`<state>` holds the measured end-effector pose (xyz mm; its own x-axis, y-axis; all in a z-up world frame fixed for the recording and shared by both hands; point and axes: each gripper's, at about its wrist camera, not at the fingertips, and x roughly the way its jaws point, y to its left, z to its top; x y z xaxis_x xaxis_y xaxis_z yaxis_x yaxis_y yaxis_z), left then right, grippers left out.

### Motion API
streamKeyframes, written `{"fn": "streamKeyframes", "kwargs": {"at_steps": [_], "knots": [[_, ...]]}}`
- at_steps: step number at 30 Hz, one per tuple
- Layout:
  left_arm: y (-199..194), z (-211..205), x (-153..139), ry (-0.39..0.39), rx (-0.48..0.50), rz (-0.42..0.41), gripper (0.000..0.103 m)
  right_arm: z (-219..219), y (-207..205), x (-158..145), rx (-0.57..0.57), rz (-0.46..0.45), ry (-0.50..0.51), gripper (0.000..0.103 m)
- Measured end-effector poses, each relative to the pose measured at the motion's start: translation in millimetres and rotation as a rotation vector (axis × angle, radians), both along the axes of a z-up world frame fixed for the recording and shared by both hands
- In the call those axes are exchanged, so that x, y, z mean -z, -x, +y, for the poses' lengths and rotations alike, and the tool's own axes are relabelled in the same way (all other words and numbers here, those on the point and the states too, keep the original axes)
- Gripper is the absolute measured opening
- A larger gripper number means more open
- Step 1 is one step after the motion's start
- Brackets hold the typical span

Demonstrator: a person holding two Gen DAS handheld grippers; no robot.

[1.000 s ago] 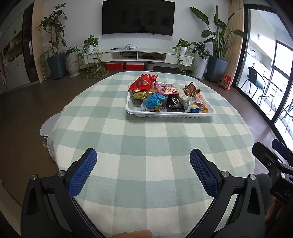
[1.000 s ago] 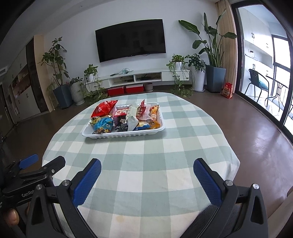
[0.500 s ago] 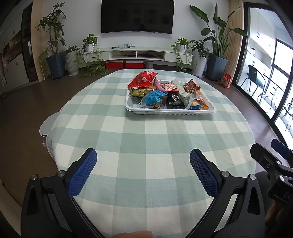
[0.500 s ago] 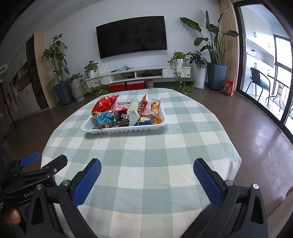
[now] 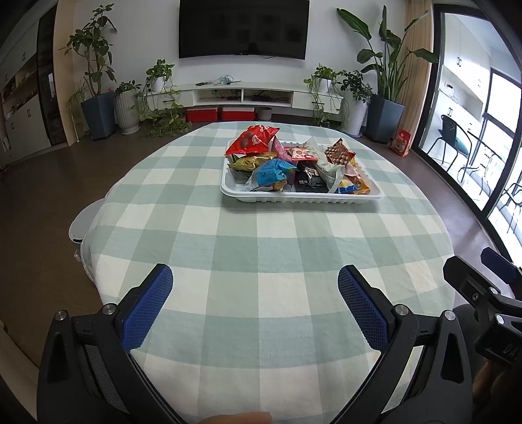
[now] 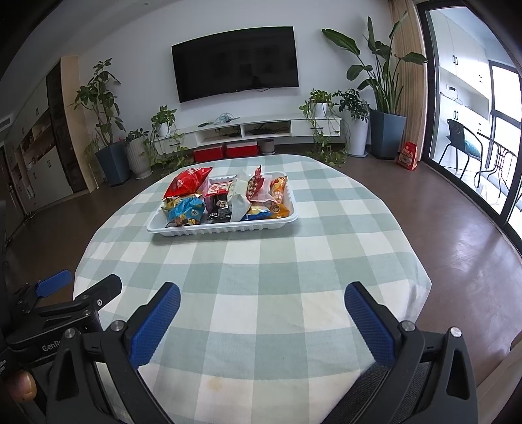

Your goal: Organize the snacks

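Note:
A white tray (image 5: 303, 197) holds several snack packets, among them a red bag (image 5: 251, 139), a blue bag (image 5: 272, 171) and a black packet (image 5: 310, 179). It stands on the far half of a round table with a green checked cloth (image 5: 261, 261). The tray also shows in the right wrist view (image 6: 225, 228), with the red bag (image 6: 187, 182) at its left. My left gripper (image 5: 254, 283) is open and empty over the near edge of the table. My right gripper (image 6: 261, 300) is open and empty beside it, also over the near edge.
A TV (image 5: 243, 27) hangs on the far wall over a low white shelf (image 5: 248, 94), with potted plants (image 5: 98, 98) on both sides. Glass doors (image 5: 489, 130) are at the right. A white stool (image 5: 83, 225) shows under the table's left edge.
Both grippers have risen and drawn back a little from the table, so the tray sits lower in both views. Both stay open and empty.

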<state>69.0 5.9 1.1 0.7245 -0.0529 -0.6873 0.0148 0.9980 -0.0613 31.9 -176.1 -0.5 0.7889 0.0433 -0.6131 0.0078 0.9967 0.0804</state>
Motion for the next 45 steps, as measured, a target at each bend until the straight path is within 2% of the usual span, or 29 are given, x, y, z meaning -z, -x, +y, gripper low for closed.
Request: {"fn": "streamKeyframes", "kwargs": {"at_steps": [45], "knots": [[0.3, 0.0, 3.6, 0.009, 0.005, 0.006, 0.103, 0.2, 1.3, -2.8, -0.001, 0.009, -0.002, 0.103]]}}
